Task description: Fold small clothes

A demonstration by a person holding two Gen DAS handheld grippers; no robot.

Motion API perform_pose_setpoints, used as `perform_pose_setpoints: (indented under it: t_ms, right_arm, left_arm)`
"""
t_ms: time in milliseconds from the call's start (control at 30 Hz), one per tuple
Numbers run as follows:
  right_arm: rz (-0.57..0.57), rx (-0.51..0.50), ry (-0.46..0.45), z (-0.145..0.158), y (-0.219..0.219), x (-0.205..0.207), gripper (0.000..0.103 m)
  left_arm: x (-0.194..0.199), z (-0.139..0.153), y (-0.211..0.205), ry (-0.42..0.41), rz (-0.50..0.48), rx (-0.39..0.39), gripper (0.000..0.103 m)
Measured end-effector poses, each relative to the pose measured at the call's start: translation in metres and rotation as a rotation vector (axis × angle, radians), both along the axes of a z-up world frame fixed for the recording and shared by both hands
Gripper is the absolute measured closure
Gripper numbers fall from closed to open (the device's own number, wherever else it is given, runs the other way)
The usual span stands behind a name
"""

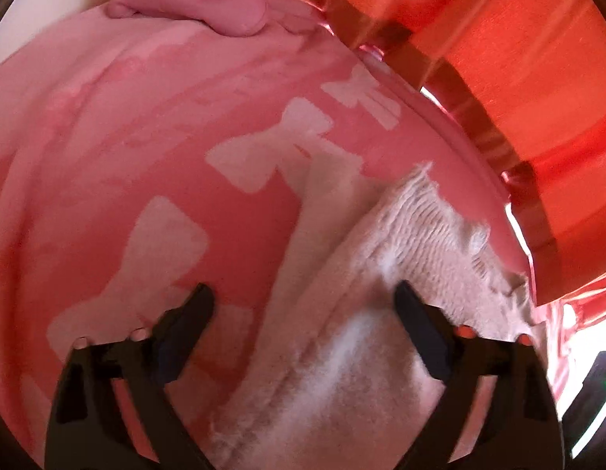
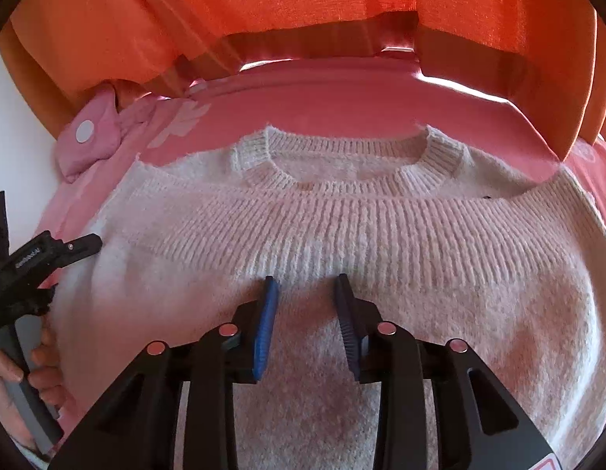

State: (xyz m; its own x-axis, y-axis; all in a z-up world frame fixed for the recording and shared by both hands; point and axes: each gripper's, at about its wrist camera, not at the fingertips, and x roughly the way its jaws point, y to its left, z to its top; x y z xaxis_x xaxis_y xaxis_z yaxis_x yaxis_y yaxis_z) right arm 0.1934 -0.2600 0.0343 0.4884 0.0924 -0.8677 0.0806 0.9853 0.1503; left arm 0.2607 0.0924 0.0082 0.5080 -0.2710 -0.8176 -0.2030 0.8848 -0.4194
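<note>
Sweater [image 2: 342, 235] lies flat on the pink blanket [image 2: 322, 98], neckline at 12 o'clock from your right gripper [image 2: 305, 286], its width running from 9 to 3. That gripper sits over the middle of the knit, jaws narrowly parted and holding nothing. Your left gripper [image 1: 303, 293] is nearer the sweater's left edge, which lies at 1 o'clock between its wide, empty jaws. I judge the left side to be the easier first fold.
</note>
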Motion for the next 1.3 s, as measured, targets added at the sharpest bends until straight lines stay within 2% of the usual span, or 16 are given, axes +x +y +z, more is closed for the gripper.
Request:
perform_pose_setpoints:
  t_ms: [67,100,200,233,333,433,500,667,733,767,833,900,967,1033,1167,1300]
  right_arm:
    - [-0.004,0.007,-0.001,0.0,-0.001,-0.001,0.07]
    - [-0.007,0.015,-0.001,0.001,-0.002,-0.001,0.07]
    - [-0.028,0.07,-0.005,0.003,-0.009,-0.003,0.069]
    - [-0.038,0.097,-0.009,0.006,-0.013,-0.005,0.069]
    - [-0.065,0.141,-0.031,0.017,-0.024,-0.014,0.069]
    - [-0.112,0.154,-0.069,0.031,-0.047,-0.029,0.064]
    - [-0.153,0.154,-0.07,0.033,-0.062,-0.036,0.06]
    - [-0.321,0.205,-0.048,0.028,-0.122,-0.051,0.06]
    - [-0.341,0.227,-0.057,0.029,-0.134,-0.055,0.06]
    - [-0.342,0.238,-0.064,0.031,-0.138,-0.057,0.06]
    - [-0.324,0.268,-0.083,0.036,-0.141,-0.06,0.058]
    - [-0.303,0.307,-0.1,0.04,-0.143,-0.062,0.049]
    - [-0.27,0.365,-0.113,0.043,-0.143,-0.063,0.043]
    - [-0.241,0.422,-0.105,0.043,-0.14,-0.064,0.041]
    - [-0.192,0.542,-0.072,0.039,-0.128,-0.063,0.038]
    - [-0.139,0.623,-0.042,0.036,-0.114,-0.058,0.037]
  left_arm:
    - [0.003,0.002,0.0,-0.008,-0.045,-0.144,0.075]
    - [0.001,0.005,0.0,-0.025,-0.037,-0.162,0.08]
    - [-0.007,0.037,-0.015,-0.138,-0.068,-0.171,0.085]
    - [-0.012,0.055,-0.027,-0.197,-0.097,-0.201,0.085]
    - [-0.026,0.092,-0.068,-0.278,-0.186,-0.24,0.086]
    - [-0.041,0.118,-0.13,-0.329,-0.32,-0.223,0.086]
    - [-0.042,0.118,-0.165,-0.313,-0.394,-0.211,0.086]
    - [-0.047,0.066,-0.241,-0.198,-0.513,-0.084,0.085]
    - [-0.056,0.06,-0.255,-0.219,-0.537,-0.009,0.084]
    - [-0.061,0.064,-0.256,-0.241,-0.547,0.012,0.078]
    - [-0.071,0.079,-0.253,-0.283,-0.561,0.025,0.059]
    - [-0.086,0.101,-0.235,-0.346,-0.532,0.007,0.025]
    - [-0.098,0.112,-0.216,-0.393,-0.512,0.008,0.016]
    - [-0.109,0.115,-0.202,-0.387,-0.503,0.032,0.013]
    - [-0.137,0.093,-0.175,-0.357,-0.498,0.078,0.013]
    - [-0.161,0.076,-0.168,-0.368,-0.471,0.174,0.013]
